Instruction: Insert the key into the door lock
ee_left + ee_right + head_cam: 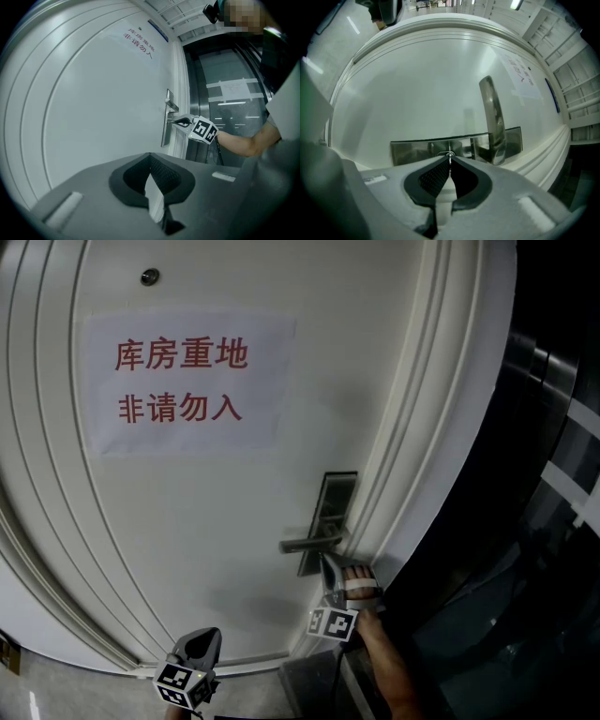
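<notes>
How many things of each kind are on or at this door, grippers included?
paper sign: 1
round fitting near the top: 1
lock plate: 1
lever handle: 1
key: 1
grippers: 2 (left gripper, right gripper)
Total: 7

wall: dark glass panels (553, 549), right | floor (75, 695): pale | light: dim

Institutional building corridor: white storeroom door (234, 521) bearing paper no-entry notice (183, 381), dark glass partition (234, 122) alongside.
</notes>
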The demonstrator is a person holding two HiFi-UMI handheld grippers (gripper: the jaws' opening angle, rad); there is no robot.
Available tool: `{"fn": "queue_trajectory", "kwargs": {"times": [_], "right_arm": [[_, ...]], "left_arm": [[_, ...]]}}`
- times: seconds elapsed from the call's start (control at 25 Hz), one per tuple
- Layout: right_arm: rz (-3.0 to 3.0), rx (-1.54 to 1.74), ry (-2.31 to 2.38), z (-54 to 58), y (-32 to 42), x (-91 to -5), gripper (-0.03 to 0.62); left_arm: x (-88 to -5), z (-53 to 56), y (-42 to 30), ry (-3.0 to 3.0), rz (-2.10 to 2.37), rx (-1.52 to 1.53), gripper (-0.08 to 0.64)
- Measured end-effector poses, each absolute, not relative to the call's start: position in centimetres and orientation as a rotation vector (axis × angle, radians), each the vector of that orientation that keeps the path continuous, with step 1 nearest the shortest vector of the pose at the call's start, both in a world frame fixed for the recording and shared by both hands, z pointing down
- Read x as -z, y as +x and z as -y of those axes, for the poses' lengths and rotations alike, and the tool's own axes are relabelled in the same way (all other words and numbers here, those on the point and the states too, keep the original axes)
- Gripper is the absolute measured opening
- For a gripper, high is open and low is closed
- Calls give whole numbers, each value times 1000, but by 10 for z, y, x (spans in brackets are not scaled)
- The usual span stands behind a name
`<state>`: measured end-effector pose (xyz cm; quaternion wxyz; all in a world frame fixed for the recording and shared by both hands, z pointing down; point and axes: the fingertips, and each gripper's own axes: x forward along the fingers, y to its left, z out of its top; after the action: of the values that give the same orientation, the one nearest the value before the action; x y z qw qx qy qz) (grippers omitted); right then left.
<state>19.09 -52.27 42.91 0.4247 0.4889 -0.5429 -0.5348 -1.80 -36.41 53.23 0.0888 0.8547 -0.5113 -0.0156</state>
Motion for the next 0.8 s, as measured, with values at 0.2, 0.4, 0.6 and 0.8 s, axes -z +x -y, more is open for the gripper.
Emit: {"fn": "queue_trajectory", "kwargs": {"times": [0.2,0.4,0.6,0.8], "right_arm": [[1355,1357,1230,523,191,-428,14],[1411,1345,1260,521,191,-429,17],[1492,1318,1318,515,193,-428,32],[1543,1287,1376,510,198,-428,96]], "left_arm": [[-533,362,-18,2536,1525,45,3],[-534,359,-18,2536,1525,43,3],[-534,358,-20,2534,1530,33,3],[-532,355,-17,2550,1515,29,3]]}}
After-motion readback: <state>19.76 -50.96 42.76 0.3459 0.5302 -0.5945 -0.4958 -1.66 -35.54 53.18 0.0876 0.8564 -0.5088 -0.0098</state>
